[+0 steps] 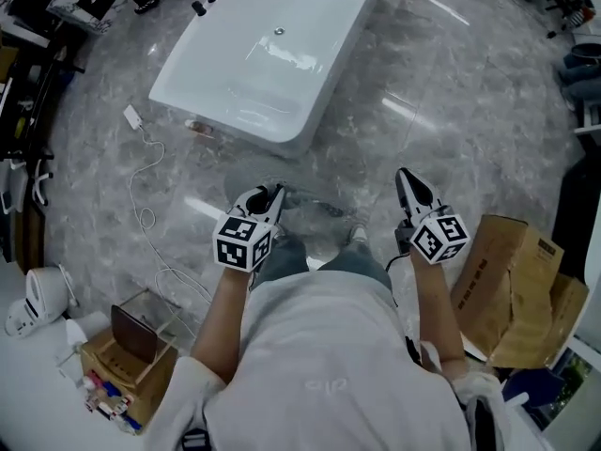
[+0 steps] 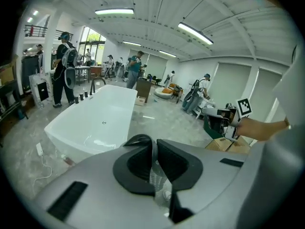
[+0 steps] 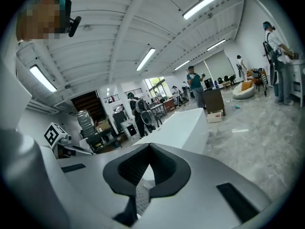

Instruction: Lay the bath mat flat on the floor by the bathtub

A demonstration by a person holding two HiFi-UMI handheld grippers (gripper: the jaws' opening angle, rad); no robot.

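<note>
The left gripper [image 1: 276, 194] is closed on a thin, see-through bath mat [image 2: 158, 178]. You can see the bumpy clear sheet pinched between its dark jaws. The right gripper [image 1: 403, 175] is closed too, and a grey, bumpy strip sits between its jaws. I think that is another part of the same mat.

The two grippers are held apart, side by side. That is likely so the mat is spread out between them and does not fold up. The mat is so clear that it is hard to see from above, but a faint shiny sheet shows between the grippers, just above the floor [image 1: 451, 130].

The person stands at the near end of the white bathtub [image 1: 263, 54], and both grippers point toward it. This is a good spot, because the mat has to go on the floor right beside the tub.

The mat is not down yet. I think the next move is to lower both grippers together so it lands flat.

A white cable [image 1: 150, 205] lies on the floor by the tub's near left corner, so the mat should stay clear of it.
</note>
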